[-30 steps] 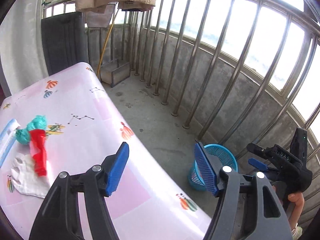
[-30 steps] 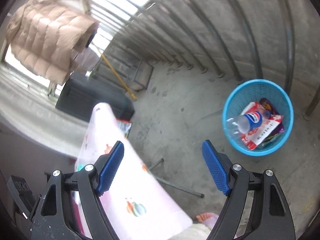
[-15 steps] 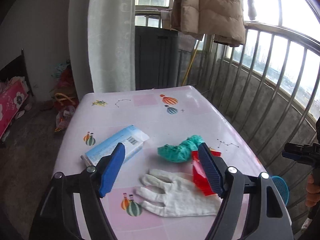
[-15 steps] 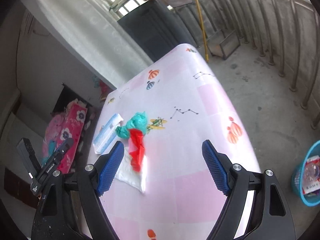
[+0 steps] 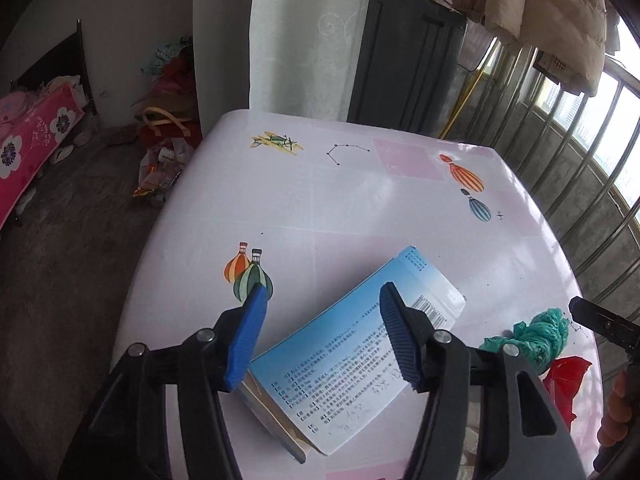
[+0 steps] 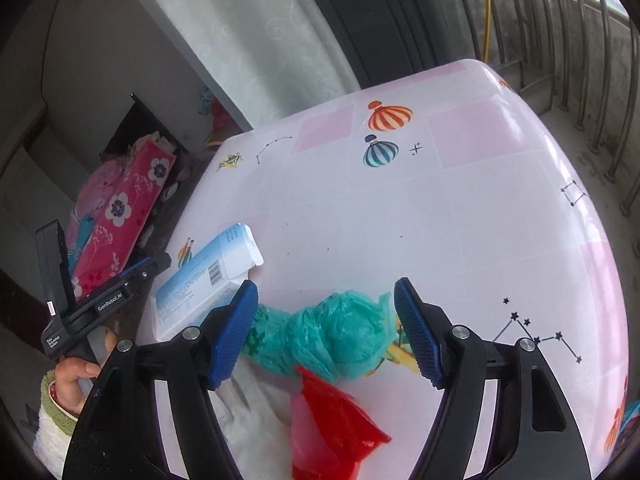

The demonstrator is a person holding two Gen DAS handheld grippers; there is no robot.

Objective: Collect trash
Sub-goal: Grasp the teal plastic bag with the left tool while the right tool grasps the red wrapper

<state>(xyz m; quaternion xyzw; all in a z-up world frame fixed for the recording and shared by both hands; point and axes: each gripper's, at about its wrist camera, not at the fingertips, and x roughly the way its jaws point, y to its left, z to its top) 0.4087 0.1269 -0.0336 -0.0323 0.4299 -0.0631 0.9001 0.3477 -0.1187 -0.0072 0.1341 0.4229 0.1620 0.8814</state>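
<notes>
Both grippers' jaws, just narrowing, stand apart, gripping nothing: left gripper (image 5: 322,330) over the blue carton (image 5: 352,344), right gripper (image 6: 326,330) over the teal bag (image 6: 340,340) mid-desk. Closing early could push the flat carton away or snag the red bag (image 6: 332,428).

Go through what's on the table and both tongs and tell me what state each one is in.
Left tongs: open, have just been closing, above the box, not gripping it.
Right tongs: open, have just been closing, over the green bag.
Blue box: lying flat, end flap open.
Green bag: crumpled, untouched.
Red bag: crumpled, beside the green bag.
White glove: lying flat, partly hidden.
</notes>
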